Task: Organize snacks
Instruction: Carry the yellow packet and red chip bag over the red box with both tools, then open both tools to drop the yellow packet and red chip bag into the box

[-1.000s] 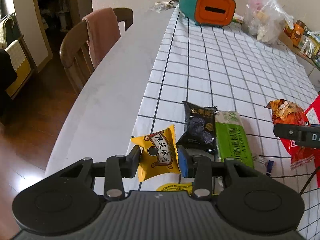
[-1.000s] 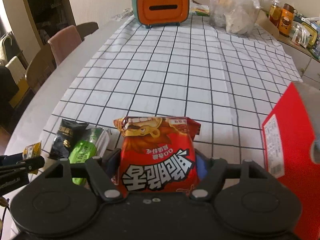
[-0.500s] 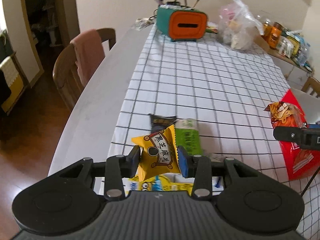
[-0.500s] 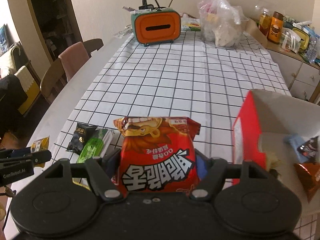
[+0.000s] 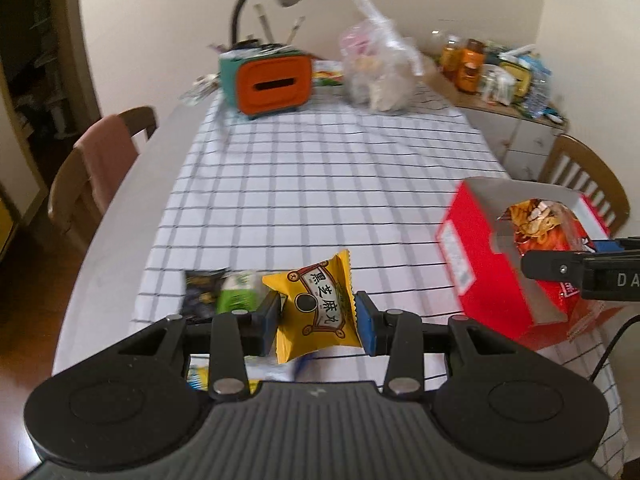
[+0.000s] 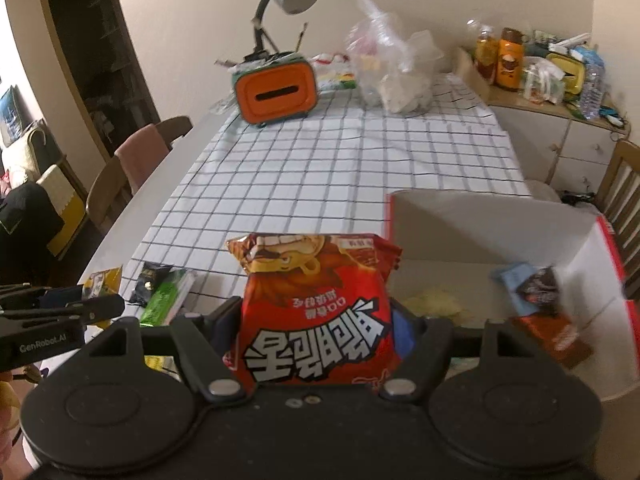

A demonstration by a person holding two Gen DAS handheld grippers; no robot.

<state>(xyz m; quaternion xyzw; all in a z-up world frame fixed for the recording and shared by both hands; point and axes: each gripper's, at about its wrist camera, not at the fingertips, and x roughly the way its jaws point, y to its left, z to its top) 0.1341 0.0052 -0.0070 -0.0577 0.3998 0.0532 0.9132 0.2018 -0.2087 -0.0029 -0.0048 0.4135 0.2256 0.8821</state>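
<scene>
The left gripper [image 5: 316,318] pinches a small yellow snack packet [image 5: 318,308] by its sides, the jaws closed on the puffy pillow pack, which hangs clear of the tabletop [image 5: 320,184]. The right gripper [image 6: 316,332] clamps a larger red snack bag [image 6: 316,312], glossy crinkled foil printed with a cartoon face, close beside the open red cardboard box [image 6: 472,248]. Both packs are slick and air-filled, so a squeeze at the edges may let them slide out or twist, and the red bag is wide enough that it could catch on the thin near wall of the box and tip it. A few wrapped snacks already lie inside the box; a dark packet [image 5: 200,292] and a green packet [image 5: 240,294] lie on the checked cloth, where a low pass of either hand could drag them.
</scene>
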